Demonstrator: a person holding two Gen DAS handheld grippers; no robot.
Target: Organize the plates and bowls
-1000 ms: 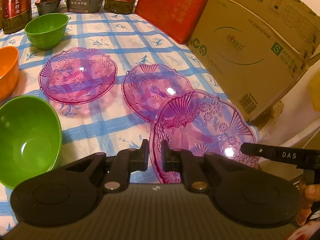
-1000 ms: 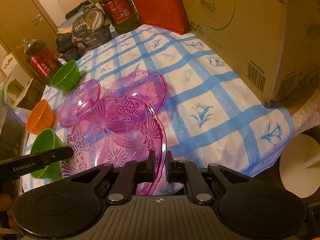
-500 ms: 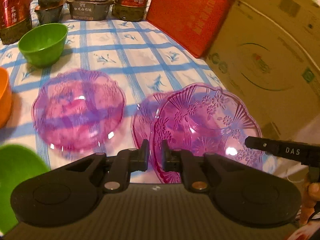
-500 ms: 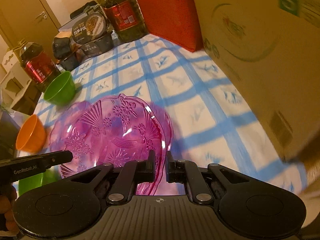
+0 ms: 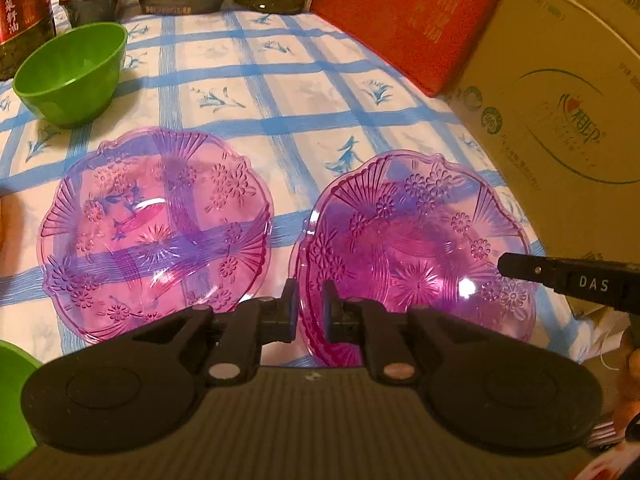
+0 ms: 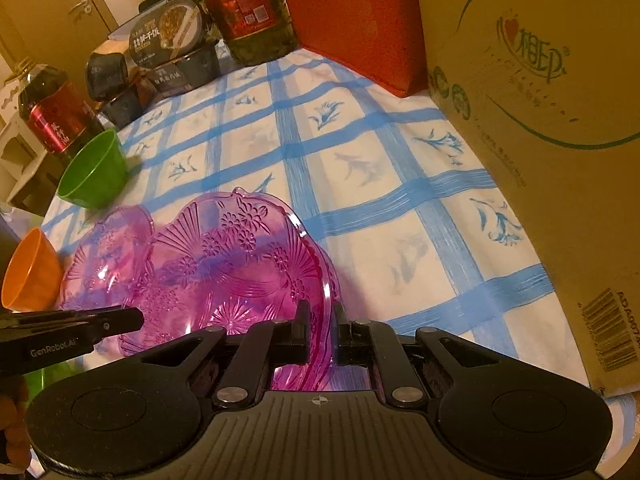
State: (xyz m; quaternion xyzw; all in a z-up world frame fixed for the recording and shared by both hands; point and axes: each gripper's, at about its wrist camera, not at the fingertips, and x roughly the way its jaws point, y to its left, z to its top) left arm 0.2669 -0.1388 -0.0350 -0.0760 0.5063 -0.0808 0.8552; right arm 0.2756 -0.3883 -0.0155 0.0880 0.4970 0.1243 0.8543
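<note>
Both grippers are clamped on one pink plate: the left gripper pinches its near-left rim, the right gripper its near-right rim. Over the last second the held plate has been carried from the table's near edge onto the second plate, which it now covers almost entirely; only a thin rim of it shows. That stacking looks nearly done, letting go being what remains. Left of it lies a third plate, still single. Farther off stand a green bowl and an orange bowl, not yet nested.
</note>
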